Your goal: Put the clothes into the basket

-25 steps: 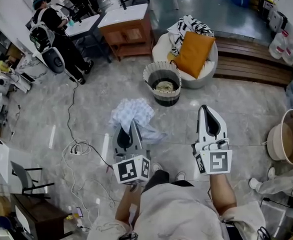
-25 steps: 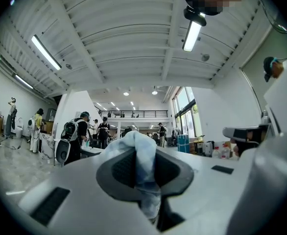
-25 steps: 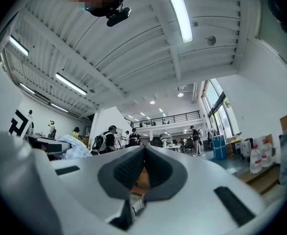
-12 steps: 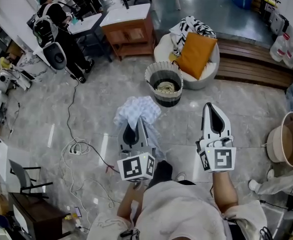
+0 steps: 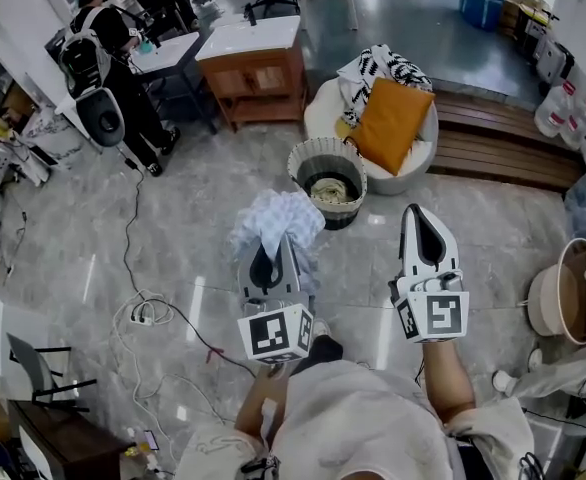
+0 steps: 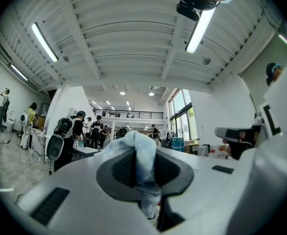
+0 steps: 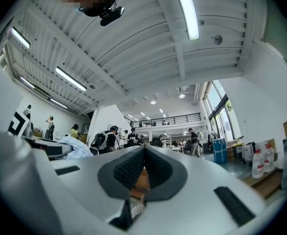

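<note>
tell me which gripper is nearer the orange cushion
Right. The right gripper is just below the orange cushion in the head view. The left gripper, shut on the pale cloth, is farther off to the cushion's lower left.

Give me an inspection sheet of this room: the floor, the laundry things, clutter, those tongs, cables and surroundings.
Surface: glossy grey marbled floor.
Job's things: pale patterned cloth hangs from the left tongs; striped basket stands ahead with something cream-coloured inside.
Clutter: round tub at the right edge.
Tongs: left tongs shut on the cloth; right tongs shut, with nothing between them.
Cables: power strip with leads trailing across the floor.
Surroundings: wooden cabinet; round seat with an orange cushion; person with a backpack by a table.
</note>
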`<state>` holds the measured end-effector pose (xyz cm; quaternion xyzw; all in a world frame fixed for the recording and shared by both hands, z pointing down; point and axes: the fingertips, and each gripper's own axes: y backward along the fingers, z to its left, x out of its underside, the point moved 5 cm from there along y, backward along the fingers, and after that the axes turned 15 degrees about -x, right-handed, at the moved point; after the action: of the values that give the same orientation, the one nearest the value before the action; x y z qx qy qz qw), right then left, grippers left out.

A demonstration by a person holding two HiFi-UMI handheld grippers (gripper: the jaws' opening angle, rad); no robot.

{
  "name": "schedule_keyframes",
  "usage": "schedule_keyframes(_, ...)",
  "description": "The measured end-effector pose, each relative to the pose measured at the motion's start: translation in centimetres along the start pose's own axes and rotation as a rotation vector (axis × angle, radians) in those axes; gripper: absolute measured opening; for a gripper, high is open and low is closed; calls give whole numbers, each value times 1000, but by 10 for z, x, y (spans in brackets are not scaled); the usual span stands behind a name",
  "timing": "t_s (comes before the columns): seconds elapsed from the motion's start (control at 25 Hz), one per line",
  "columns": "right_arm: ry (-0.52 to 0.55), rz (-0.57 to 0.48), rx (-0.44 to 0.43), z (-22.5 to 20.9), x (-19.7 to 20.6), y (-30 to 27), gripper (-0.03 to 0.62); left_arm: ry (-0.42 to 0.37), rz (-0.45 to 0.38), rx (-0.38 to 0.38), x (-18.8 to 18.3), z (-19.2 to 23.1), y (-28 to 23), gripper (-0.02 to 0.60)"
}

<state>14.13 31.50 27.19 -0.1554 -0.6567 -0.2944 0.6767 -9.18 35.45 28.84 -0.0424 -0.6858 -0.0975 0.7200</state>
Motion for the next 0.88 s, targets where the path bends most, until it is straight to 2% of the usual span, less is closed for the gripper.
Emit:
schedule_keyframes(0.56, 21, 27, 21, 6, 21, -122, -12, 11, 0, 46, 3, 50, -114, 52)
schedule_keyframes(0.88, 13, 27, 63, 7, 36, -163, -12, 3, 1, 87, 9, 68, -161, 52)
